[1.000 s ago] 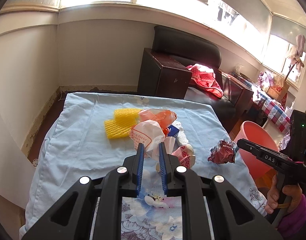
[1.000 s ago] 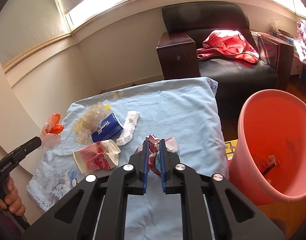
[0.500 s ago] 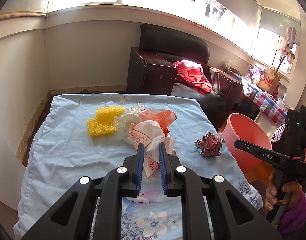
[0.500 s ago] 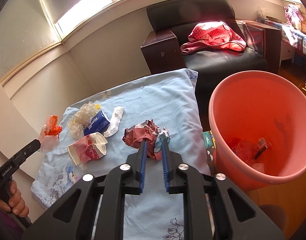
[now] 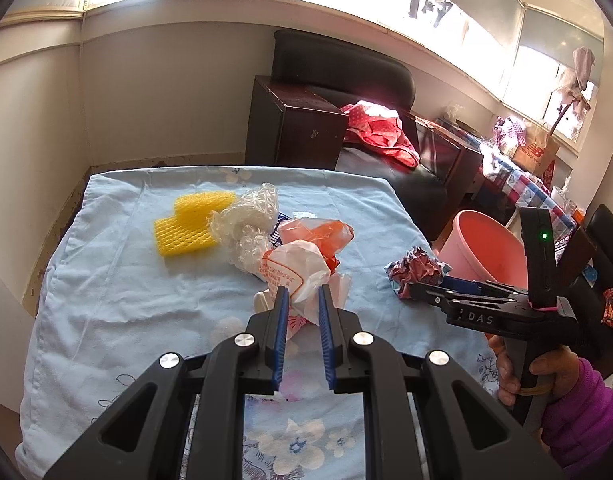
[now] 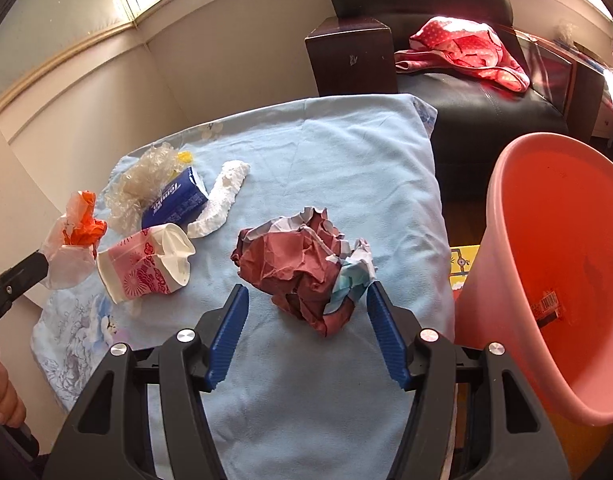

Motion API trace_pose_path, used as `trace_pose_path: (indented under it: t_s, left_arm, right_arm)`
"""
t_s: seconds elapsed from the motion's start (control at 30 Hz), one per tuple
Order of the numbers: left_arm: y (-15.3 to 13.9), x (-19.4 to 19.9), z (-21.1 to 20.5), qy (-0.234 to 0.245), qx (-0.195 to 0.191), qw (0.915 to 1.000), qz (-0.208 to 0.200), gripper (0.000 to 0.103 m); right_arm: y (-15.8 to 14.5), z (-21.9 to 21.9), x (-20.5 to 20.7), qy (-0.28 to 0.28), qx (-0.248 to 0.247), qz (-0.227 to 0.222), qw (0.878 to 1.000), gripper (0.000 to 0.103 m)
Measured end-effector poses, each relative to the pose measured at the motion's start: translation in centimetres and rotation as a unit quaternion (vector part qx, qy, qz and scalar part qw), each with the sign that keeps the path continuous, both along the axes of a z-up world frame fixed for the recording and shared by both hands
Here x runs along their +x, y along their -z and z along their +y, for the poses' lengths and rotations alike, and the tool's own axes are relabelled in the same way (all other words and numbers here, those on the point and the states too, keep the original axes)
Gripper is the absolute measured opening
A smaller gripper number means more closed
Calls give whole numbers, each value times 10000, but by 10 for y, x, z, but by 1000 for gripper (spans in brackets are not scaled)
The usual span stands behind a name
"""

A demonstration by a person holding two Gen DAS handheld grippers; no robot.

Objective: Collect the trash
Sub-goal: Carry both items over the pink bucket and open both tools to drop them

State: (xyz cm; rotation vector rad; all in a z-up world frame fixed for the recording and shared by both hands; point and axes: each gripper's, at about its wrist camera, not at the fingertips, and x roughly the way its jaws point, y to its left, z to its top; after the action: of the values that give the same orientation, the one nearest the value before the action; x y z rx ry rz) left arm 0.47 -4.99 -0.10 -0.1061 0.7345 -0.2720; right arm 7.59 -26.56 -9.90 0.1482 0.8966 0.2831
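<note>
Lower centre of right wrist view: right gripper [image 6: 306,304] opening, blue pads spread either side of crumpled maroon paper wad [image 6: 302,268] on blue cloth [image 6: 346,160], pads not pressing it. Lower centre of left wrist view: left gripper [image 5: 300,308] pinching white plastic bag [image 5: 296,272], orange bag [image 5: 322,232] bunched behind. Mid-left, on cloth: crushed pink paper cup [image 6: 146,268], blue tissue pack [image 6: 176,200], clear wrap [image 6: 142,184]. Right edge: pink bin [image 6: 554,264], some trash already inside. Step in hand: likely lining up on wad. Next: close on wad, lift, carry right over bin rim.
</note>
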Motion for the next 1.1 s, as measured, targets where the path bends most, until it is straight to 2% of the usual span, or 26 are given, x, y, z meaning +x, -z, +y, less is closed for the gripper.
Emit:
trace_pose_path:
  t_s: [0.07, 0.17, 0.2, 0.23, 0.3, 0.33, 0.57, 0.73, 0.9, 1.1]
  left_arm:
    - [3, 2, 0, 3, -11, 10000, 40, 14]
    - [5, 5, -1, 13, -25, 10000, 82, 14]
    - [6, 5, -1, 18, -33, 9999, 94, 14]
    - [6, 6, -1, 24, -40, 9999, 101, 14]
    - [7, 6, -2, 37, -55, 9999, 107, 14]
    - [6, 6, -3, 43, -60, 9999, 105, 14]
    - [0, 3, -8, 109, -100, 9999, 39, 14]
    - [-9, 4, -26, 347, -172, 9992, -34, 14]
    - [-24, 6, -65, 836, -194, 9960, -264, 14]
    - [-35, 15, -127, 1481, -237, 9877, -437, 14]
  right_arm:
    - [2, 5, 2, -13, -162, 2, 9999, 62]
    - [3, 4, 4, -37, -88, 42, 9999, 62]
    - [3, 2, 3, -7, -36, 26, 10000, 57]
    - [3, -1, 3, 32, 8, 13, 10000, 45]
    - [3, -5, 3, 143, 5, 33, 9999, 32]
    - [4, -7, 2, 160, 42, 45, 9999, 30]
    - [-12, -15, -16, 267, 257, -247, 9990, 28]
    - [-31, -34, -35, 504, 413, -575, 9962, 29]
    - [-44, -62, -52, 917, 443, -795, 9916, 29]
    - [-43, -111, -67, 1547, 431, -865, 9832, 29]
